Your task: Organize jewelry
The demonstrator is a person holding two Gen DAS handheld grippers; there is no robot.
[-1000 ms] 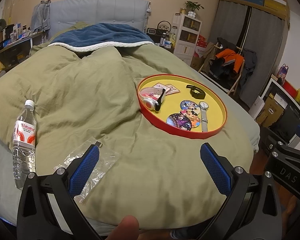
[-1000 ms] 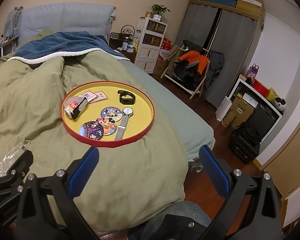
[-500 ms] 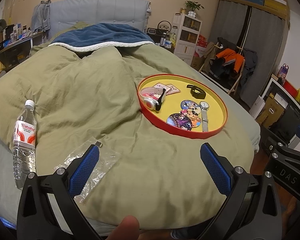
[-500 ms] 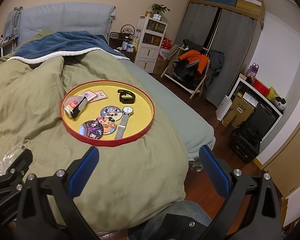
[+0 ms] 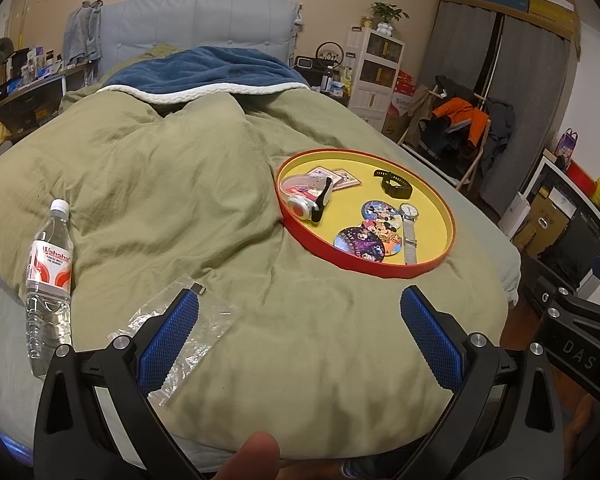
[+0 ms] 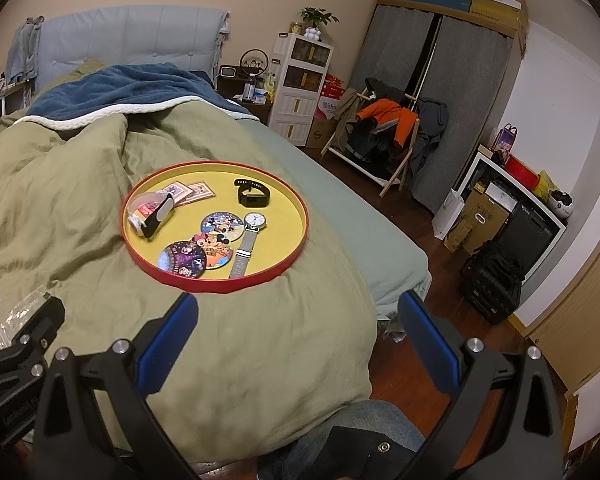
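Nothing is in hand yet, so the task looks to be at its very start; the left claw (image 5: 299, 316) hangs over the near edge of the bed with its blue pads wide apart and empty, and the right claw (image 6: 298, 322) hangs beside it, likewise spread and holding nothing. The jewelry lies in a round red tray (image 6: 292, 256) with a yellow floor, set on the green duvet (image 5: 172, 184) ahead of both claws and apart from them; in it are a silver mesh-strap watch (image 6: 247, 240) near the right side, a black band (image 6: 253, 193) toward the far rim, a white and black bundle (image 6: 150, 212) at the left rim that cannot be read for certain, three round cartoon badges (image 6: 208, 244) in the middle, and two small cards (image 6: 190, 191) behind. A clear plastic bag (image 5: 188, 336) lies flat on the duvet just under the left claw's left pad; it is probably meant to receive a piece. The next move likely calls for one claw to reach forward into the tray and pinch a thin strap, while the other claw lifts the bag's mouth; the soft duvet gives little support, the tray rim must be cleared, and the badges touch the watch. A water bottle (image 5: 48, 276) lies at the left, well clear.
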